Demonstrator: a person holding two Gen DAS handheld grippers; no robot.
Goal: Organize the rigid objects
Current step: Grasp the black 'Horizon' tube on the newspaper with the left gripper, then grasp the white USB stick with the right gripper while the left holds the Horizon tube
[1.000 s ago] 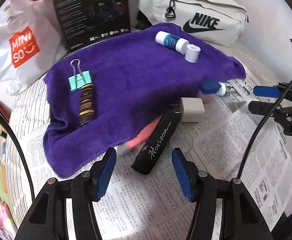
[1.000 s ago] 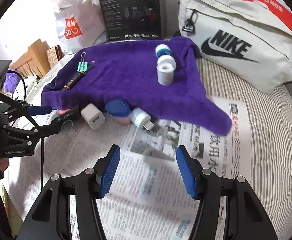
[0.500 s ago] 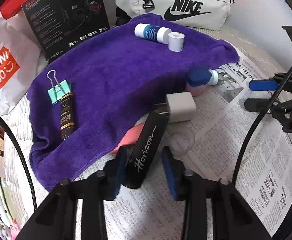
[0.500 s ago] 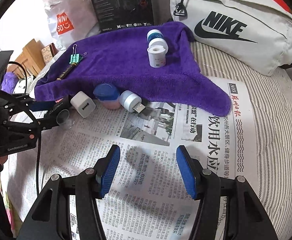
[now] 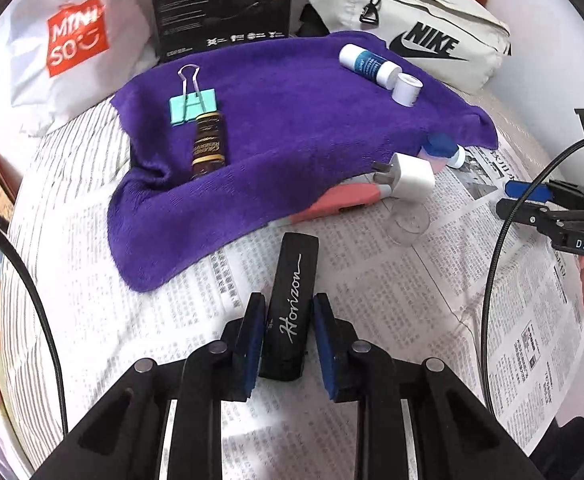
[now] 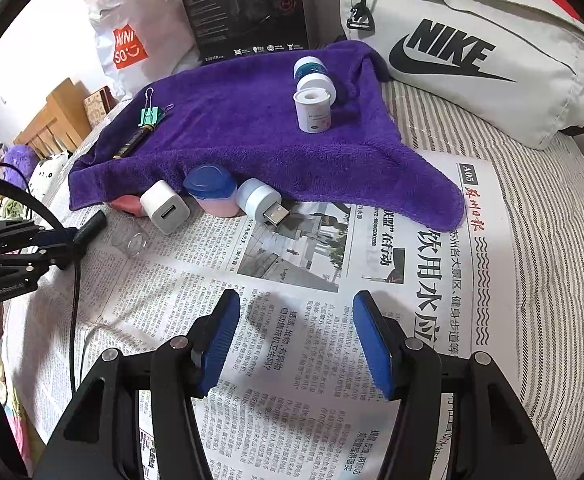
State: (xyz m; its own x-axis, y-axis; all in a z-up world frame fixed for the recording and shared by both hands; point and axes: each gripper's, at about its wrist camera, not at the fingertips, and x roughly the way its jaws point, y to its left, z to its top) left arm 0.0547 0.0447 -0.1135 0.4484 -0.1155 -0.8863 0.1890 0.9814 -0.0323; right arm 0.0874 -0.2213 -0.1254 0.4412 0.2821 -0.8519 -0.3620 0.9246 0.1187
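The left gripper has just closed its blue pads on a black case lettered "Horizon", over newspaper just in front of the purple towel; the case's near end is hidden. The right gripper stands open, empty. A pink object lies partly under the towel's edge. Behind the towel, the bags read "NIKE" and "MINISO".

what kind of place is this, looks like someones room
Most likely a bedroom, with the work laid out on a bed: a striped mattress cover lies under the newspaper, a Nike bag and a Miniso shopping bag sit at the back.
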